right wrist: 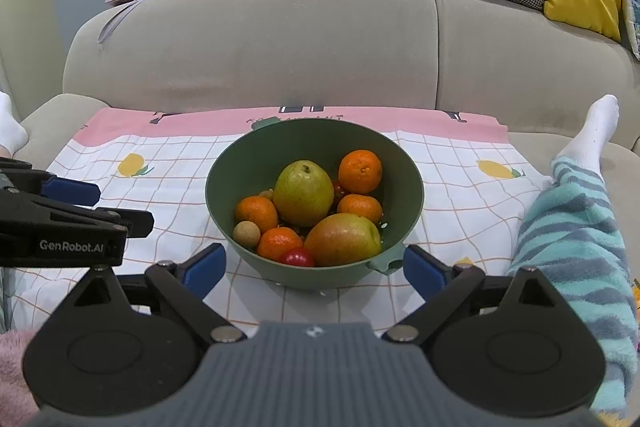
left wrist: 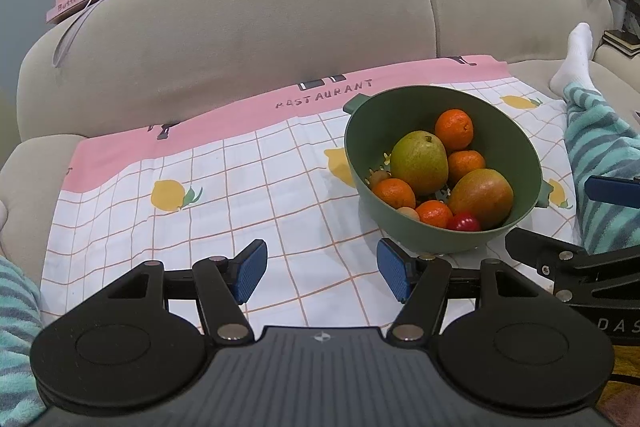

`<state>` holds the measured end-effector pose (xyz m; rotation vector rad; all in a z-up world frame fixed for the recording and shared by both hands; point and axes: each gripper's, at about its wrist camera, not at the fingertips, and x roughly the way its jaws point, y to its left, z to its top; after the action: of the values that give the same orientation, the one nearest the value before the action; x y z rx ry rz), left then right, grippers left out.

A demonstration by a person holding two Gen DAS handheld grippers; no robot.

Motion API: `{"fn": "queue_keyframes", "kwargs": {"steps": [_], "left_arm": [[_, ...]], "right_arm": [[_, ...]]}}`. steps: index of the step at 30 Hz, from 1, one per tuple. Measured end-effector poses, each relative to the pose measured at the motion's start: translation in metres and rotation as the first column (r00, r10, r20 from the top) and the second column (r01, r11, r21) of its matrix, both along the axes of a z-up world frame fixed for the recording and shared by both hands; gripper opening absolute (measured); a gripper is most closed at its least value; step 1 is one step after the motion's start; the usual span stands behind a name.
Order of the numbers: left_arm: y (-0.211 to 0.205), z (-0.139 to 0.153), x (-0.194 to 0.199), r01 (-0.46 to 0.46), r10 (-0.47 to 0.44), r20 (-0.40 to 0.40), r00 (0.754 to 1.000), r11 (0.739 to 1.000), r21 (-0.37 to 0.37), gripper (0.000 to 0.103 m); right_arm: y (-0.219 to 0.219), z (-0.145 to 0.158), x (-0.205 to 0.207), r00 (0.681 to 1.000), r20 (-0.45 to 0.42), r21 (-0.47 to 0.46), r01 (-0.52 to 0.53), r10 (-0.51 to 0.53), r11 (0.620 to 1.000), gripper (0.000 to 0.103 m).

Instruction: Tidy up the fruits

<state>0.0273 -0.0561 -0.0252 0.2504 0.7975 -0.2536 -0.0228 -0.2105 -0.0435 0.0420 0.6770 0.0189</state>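
The green bowl (right wrist: pixel 248 163) serves as landmark, set on a checked cloth (right wrist: pixel 460 195) spread over a sofa (right wrist: pixel 280 47). Left of the bowl, above bare cloth, the left gripper (left wrist: pixel 320 269) is held with jaws spread and empty. Inside the bowl are gathered four tangerines, a green pear (right wrist: pixel 303 193), a reddish pear (right wrist: pixel 344 239), a small red fruit (right wrist: pixel 299 258) and a brown round one (right wrist: pixel 247 233). Before the bowl, the right gripper (right wrist: pixel 316 269) is held wide, nothing grasped. Right of the bowl lies a striped trouser leg (right wrist: pixel 576 247).
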Motion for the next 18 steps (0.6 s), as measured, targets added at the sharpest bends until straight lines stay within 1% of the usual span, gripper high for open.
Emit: {"fn": "queue_keyframes", "kwargs": {"steps": [18], "left_arm": [[0.0005, -0.0003, -0.0001, -0.008, 0.008, -0.006, 1.0, 1.0, -0.008, 0.074]], "right_arm": [[0.0005, -0.0016, 0.0007, 1.0, -0.007, 0.002, -0.003, 0.003, 1.0, 0.092]]}}
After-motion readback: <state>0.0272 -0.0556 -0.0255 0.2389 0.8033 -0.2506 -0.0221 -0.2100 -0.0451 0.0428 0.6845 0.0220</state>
